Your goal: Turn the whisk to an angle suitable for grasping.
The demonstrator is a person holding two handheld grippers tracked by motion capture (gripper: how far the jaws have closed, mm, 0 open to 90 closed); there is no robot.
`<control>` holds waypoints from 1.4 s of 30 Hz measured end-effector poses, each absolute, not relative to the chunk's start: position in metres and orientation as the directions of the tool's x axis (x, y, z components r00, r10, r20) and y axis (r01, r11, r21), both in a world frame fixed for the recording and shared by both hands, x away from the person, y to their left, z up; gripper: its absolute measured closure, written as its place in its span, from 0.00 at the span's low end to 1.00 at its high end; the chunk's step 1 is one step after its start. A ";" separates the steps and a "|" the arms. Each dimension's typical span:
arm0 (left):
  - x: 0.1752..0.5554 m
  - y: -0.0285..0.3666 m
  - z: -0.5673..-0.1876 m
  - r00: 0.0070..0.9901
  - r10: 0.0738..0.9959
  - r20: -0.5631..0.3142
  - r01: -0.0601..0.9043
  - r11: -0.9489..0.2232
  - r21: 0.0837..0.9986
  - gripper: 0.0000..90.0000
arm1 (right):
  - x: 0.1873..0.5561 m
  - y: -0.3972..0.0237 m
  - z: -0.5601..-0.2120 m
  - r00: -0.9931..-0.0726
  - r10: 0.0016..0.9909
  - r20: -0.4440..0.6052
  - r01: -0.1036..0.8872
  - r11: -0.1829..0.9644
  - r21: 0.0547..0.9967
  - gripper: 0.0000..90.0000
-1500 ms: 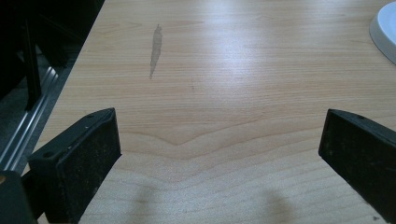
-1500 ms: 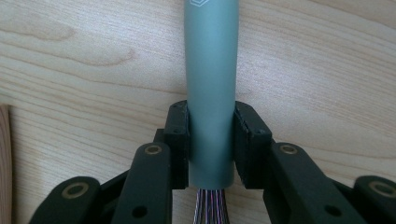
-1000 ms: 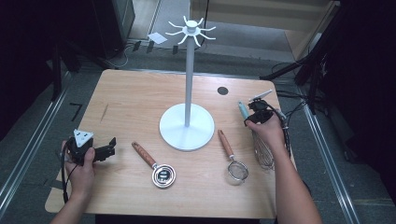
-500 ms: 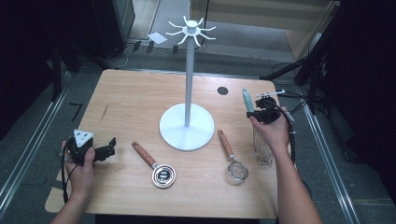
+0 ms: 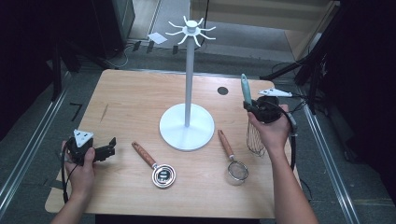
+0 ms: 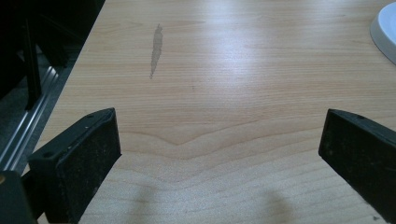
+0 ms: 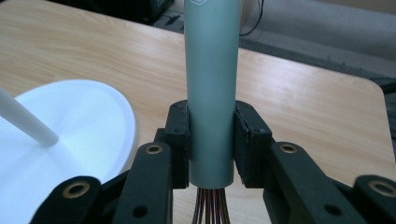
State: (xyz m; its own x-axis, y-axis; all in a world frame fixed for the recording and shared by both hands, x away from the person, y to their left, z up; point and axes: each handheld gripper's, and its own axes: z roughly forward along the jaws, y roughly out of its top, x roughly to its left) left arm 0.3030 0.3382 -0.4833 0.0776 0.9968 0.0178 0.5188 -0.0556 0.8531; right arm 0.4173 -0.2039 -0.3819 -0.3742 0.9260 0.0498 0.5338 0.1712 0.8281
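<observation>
Wooden tabletop (image 5: 135,102) | right tongs (image 5: 256,108) near right edge, clamped on teal-handled whisk (image 5: 246,89), upright | left tongs (image 5: 108,148) near left edge, wide open, empty

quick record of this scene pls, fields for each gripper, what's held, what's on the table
right gripper: shut on whisk handle
whisk: teal handle up, wires hanging down, lifted off the table
left gripper: open, holding nothing, low over the table's left side
stand: white, upright mid-table, hooks on top bare
on table: small strainer, wooden-handled round utensil, both lying in front of the stand
</observation>
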 end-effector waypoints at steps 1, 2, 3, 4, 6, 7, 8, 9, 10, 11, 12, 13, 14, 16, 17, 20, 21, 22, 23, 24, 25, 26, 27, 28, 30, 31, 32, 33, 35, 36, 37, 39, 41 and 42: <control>0.303 0.338 -0.483 0.078 0.997 0.017 0.519 -0.055 0.853 0.00 | 0.416 -0.202 -0.381 -0.373 0.927 0.039 0.516 0.172 0.839 0.79; 0.303 0.338 -0.483 0.079 0.997 0.017 0.519 -0.055 0.853 0.00 | 0.415 -0.200 -0.379 -0.377 0.926 0.034 0.502 0.173 0.848 0.79; 0.303 0.338 -0.483 0.077 0.997 0.017 0.520 -0.055 0.853 0.00 | 0.413 -0.199 -0.377 -0.380 0.924 0.035 0.490 0.169 0.855 0.79; 0.303 0.338 -0.483 0.077 0.997 0.018 0.520 -0.056 0.852 0.00 | 0.412 -0.198 -0.375 -0.381 0.924 0.040 0.478 0.160 0.864 0.79; 0.303 0.338 -0.483 0.078 0.997 0.018 0.520 -0.056 0.853 0.00 | 0.409 -0.196 -0.371 -0.387 0.921 0.048 0.442 0.139 0.886 0.79; 0.303 0.338 -0.483 0.077 0.997 0.018 0.520 -0.056 0.853 0.00 | 0.405 -0.195 -0.368 -0.387 0.921 0.038 0.404 0.132 0.905 0.79; 0.303 0.338 -0.483 0.078 0.997 0.017 0.519 -0.055 0.853 0.00 | 0.405 -0.195 -0.368 -0.387 0.921 0.038 0.404 0.132 0.905 0.79; 0.303 0.338 -0.483 0.078 0.997 0.018 0.520 -0.056 0.852 0.00 | 0.404 -0.194 -0.366 -0.386 0.922 0.035 0.385 0.127 0.914 0.79; 0.303 0.338 -0.483 0.078 0.997 0.017 0.519 -0.056 0.853 0.00 | 0.400 -0.192 -0.362 -0.393 0.918 0.045 0.360 0.109 0.927 0.79; 0.303 0.338 -0.483 0.080 0.997 0.018 0.519 -0.056 0.853 0.00 | 0.400 -0.192 -0.362 -0.393 0.918 0.045 0.360 0.109 0.927 0.79; 0.303 0.338 -0.483 0.077 0.997 0.018 0.520 -0.056 0.853 0.00 | 0.398 -0.191 -0.360 -0.396 0.917 0.049 0.349 0.101 0.932 0.79; 0.303 0.338 -0.483 0.078 0.997 0.017 0.519 -0.055 0.853 0.00 | 0.396 -0.190 -0.358 -0.402 0.914 0.052 0.334 0.093 0.938 0.79; 0.303 0.338 -0.483 0.078 0.997 0.016 0.518 -0.054 0.854 0.00 | 0.395 -0.189 -0.357 -0.404 0.913 0.054 0.324 0.088 0.942 0.79; 0.303 0.338 -0.483 0.078 0.997 0.016 0.517 -0.054 0.854 0.00 | 0.392 -0.186 -0.354 -0.414 0.909 0.054 0.302 0.081 0.950 0.79; 0.303 0.338 -0.483 0.078 0.997 0.017 0.518 -0.055 0.853 0.00 | 0.390 -0.184 -0.352 -0.418 0.907 0.049 0.289 0.082 0.954 0.79; 0.303 0.338 -0.483 0.079 0.997 0.017 0.518 -0.055 0.853 0.00 | 0.387 -0.179 -0.349 -0.427 0.904 0.034 0.248 0.080 0.965 0.79; 0.303 0.338 -0.483 0.079 0.997 0.017 0.518 -0.055 0.853 0.00 | 0.387 -0.179 -0.349 -0.427 0.904 0.034 0.248 0.080 0.965 0.79; 0.303 0.338 -0.483 0.079 0.997 0.017 0.518 -0.056 0.853 0.00 | 0.386 -0.178 -0.349 -0.430 0.902 0.034 0.241 0.079 0.967 0.79; 0.303 0.338 -0.483 0.079 0.997 0.017 0.518 -0.056 0.854 0.00 | 0.385 -0.177 -0.348 -0.434 0.900 0.034 0.229 0.073 0.971 0.79; 0.303 0.338 -0.483 0.079 0.997 0.017 0.518 -0.055 0.854 0.00 | 0.384 -0.176 -0.348 -0.436 0.899 0.036 0.223 0.069 0.972 0.79; 0.303 0.338 -0.483 0.079 0.997 0.017 0.518 -0.055 0.854 0.00 | 0.383 -0.175 -0.347 -0.438 0.898 0.035 0.218 0.068 0.974 0.79; 0.303 0.338 -0.483 0.079 0.997 0.016 0.518 -0.055 0.854 0.00 | 0.382 -0.174 -0.346 -0.442 0.896 0.039 0.210 0.061 0.976 0.79; 0.303 0.338 -0.483 0.078 0.997 0.015 0.517 -0.054 0.854 0.00 | 0.381 -0.173 -0.346 -0.445 0.894 0.043 0.202 0.054 0.978 0.79; 0.303 0.338 -0.483 0.078 0.997 0.015 0.517 -0.054 0.854 0.00 | 0.379 -0.172 -0.344 -0.447 0.894 0.045 0.192 0.047 0.980 0.79; 0.303 0.338 -0.483 0.078 0.997 0.015 0.517 -0.053 0.855 0.00 | 0.376 -0.170 -0.342 -0.456 0.889 0.049 0.172 0.034 0.984 0.79; 0.303 0.338 -0.483 0.078 0.997 0.015 0.517 -0.053 0.854 0.00 | 0.374 -0.169 -0.341 -0.460 0.886 0.048 0.160 0.030 0.987 0.79; 0.303 0.338 -0.483 0.079 0.997 0.015 0.517 -0.053 0.854 0.00 | 0.373 -0.167 -0.340 -0.464 0.885 0.047 0.147 0.025 0.989 0.79; 0.303 0.338 -0.483 0.079 0.997 0.015 0.517 -0.054 0.854 0.00 | 0.370 -0.165 -0.338 -0.468 0.882 0.051 0.138 0.016 0.990 0.79; 0.303 0.338 -0.483 0.079 0.997 0.015 0.517 -0.054 0.854 0.00 | 0.365 -0.159 -0.334 -0.488 0.871 0.059 0.118 -0.001 0.993 0.79; 0.303 0.338 -0.483 0.078 0.997 0.015 0.518 -0.054 0.854 0.00 | 0.365 -0.159 -0.334 -0.488 0.871 0.059 0.118 -0.001 0.993 0.79; 0.303 0.338 -0.483 0.079 0.997 0.015 0.518 -0.054 0.854 0.00 | 0.364 -0.157 -0.332 -0.495 0.867 0.060 0.113 -0.004 0.994 0.79; 0.303 0.338 -0.483 0.079 0.997 0.015 0.517 -0.053 0.854 0.00 | 0.362 -0.153 -0.330 -0.504 0.862 0.057 0.094 -0.011 0.996 0.79; 0.303 0.338 -0.483 0.079 0.997 0.014 0.516 -0.053 0.855 0.00 | 0.358 -0.147 -0.325 -0.521 0.852 0.053 0.074 -0.017 0.997 0.79; 0.303 0.338 -0.483 0.079 0.997 0.014 0.516 -0.053 0.855 0.00 | 0.358 -0.147 -0.325 -0.521 0.852 0.053 0.074 -0.017 0.997 0.79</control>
State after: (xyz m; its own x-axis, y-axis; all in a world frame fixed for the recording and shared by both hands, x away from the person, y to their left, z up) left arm 0.3029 0.3384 -0.4833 0.0794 0.9967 0.0139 0.5158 -0.0530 0.8551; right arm 0.3581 -0.1465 -0.3253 -0.5207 0.8520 0.0533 0.0745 -0.0169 0.9971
